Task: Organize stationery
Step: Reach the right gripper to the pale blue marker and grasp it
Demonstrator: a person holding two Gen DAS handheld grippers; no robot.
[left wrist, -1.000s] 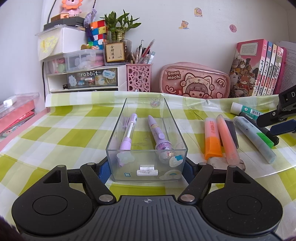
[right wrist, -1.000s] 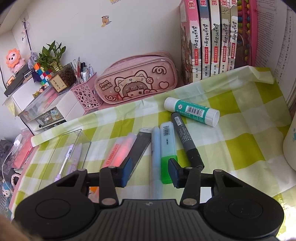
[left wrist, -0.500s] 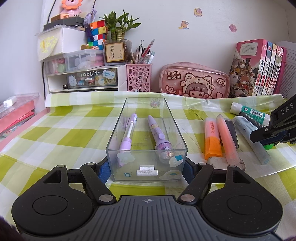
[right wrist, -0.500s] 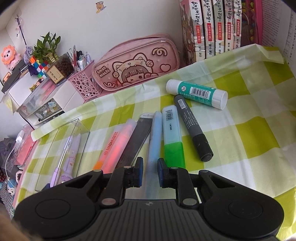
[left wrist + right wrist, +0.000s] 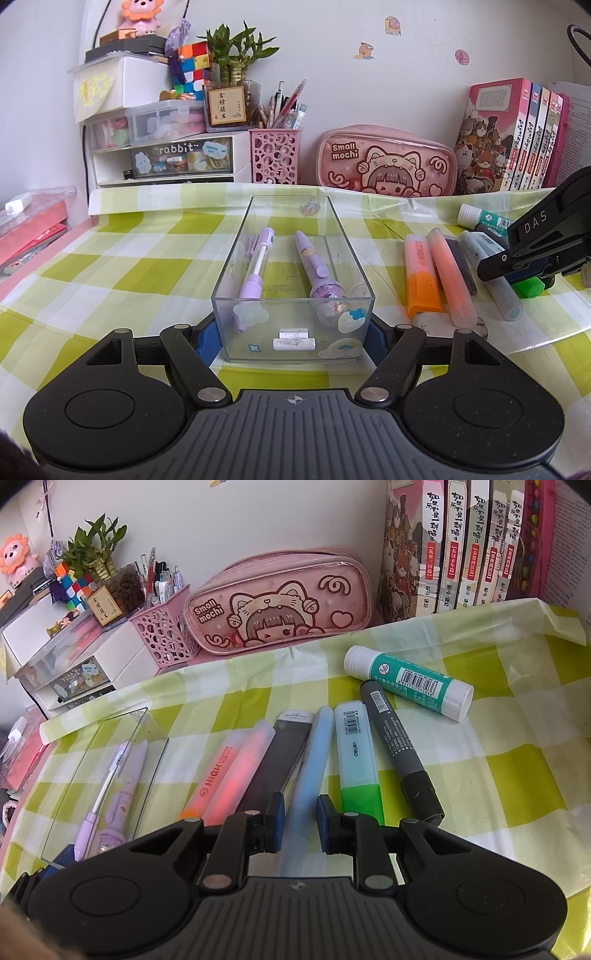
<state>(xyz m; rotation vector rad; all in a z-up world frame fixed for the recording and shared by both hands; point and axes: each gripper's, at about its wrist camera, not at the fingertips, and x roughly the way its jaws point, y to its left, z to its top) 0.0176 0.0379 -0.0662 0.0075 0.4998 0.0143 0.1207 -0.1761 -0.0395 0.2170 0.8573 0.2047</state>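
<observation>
Right gripper [image 5: 301, 821]: the jaws straddle the near end of the pale blue pen [image 5: 308, 775], which lies flat on the counter [image 5: 480, 775] in the row of loose stationery. The log-backed reading is that the jaws are easing apart slightly; the pads sit just beside the barrel, and firm contact cannot be confirmed from this view.

Handling judgement: the pen looks light, rigid and smooth, with a round barrel likely to roll or twist out of a pinch. It is taken near one end, so the far end may droop once lifted; a hold nearer mid-barrel would carry it more level. Neighbours lie close on both sides: a dark flat case [image 5: 277, 760] to its left and the green-capped highlighter [image 5: 356, 753] to its right, so any sideways drag would disturb them.

Left gripper [image 5: 293, 341]: the jaws pinch the near end of the clear plastic box [image 5: 295, 332] from both sides, steadying it on the counter. The box looks thin-walled, slick and probably brittle; it needs only moderate pressure.

Contents of the box: a lilac pen [image 5: 255, 273], a purple character pen [image 5: 317, 273], and two small white pieces [image 5: 293, 339] near the front wall. Floor space remains between and beyond them.

Further back: a pink mesh cup [image 5: 275, 157] holding upright pens, a closed pink pencil case [image 5: 386, 162], and a small drawer unit [image 5: 162, 162] with indistinct contents.
</observation>
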